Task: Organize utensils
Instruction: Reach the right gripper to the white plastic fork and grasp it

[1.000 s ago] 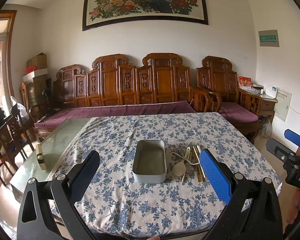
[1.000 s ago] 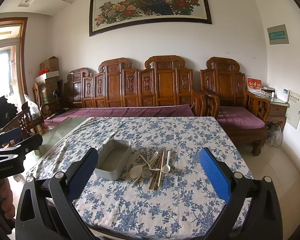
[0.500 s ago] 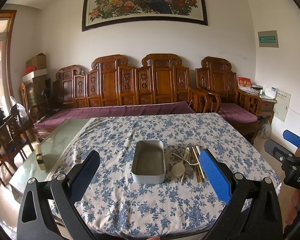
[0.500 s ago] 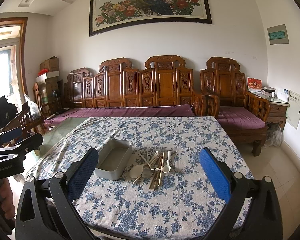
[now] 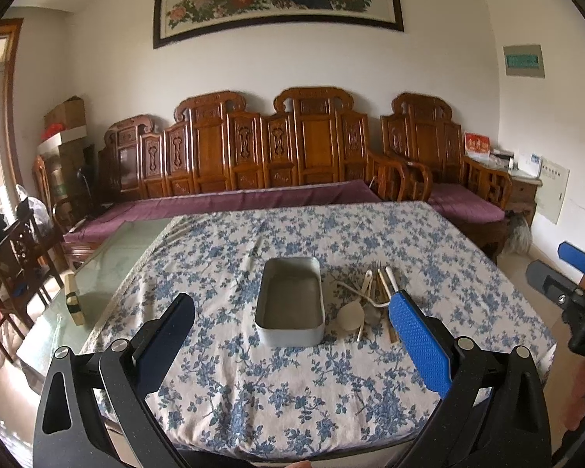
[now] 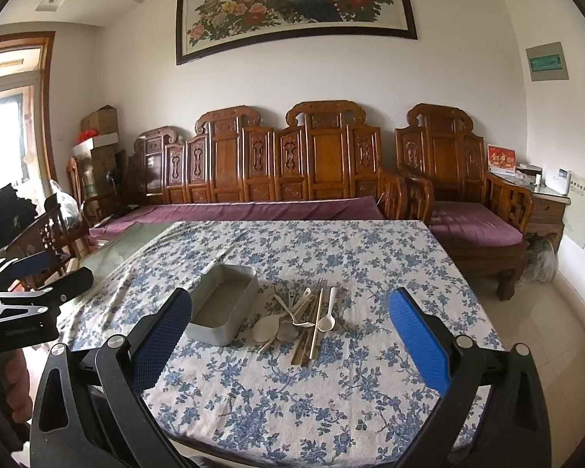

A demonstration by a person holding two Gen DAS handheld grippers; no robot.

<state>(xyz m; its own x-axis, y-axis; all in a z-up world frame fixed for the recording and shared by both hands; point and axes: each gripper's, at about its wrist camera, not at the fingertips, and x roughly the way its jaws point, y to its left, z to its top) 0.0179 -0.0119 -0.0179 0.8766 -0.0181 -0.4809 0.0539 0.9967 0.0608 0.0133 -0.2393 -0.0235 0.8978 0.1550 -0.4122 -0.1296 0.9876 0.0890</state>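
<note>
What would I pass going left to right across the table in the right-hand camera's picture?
Bare glass tabletop → metal tin → round pale spoon → chopsticks → small white spoon → bare flowered tablecloth. The forks and spoons tangled between are left out.

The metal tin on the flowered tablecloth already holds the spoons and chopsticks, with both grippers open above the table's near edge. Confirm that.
Not quite. The metal tin is empty; the spoons and chopsticks lie in a pile on the flowered tablecloth beside it, as the right wrist view shows. The left gripper and right gripper are indeed open.
</note>
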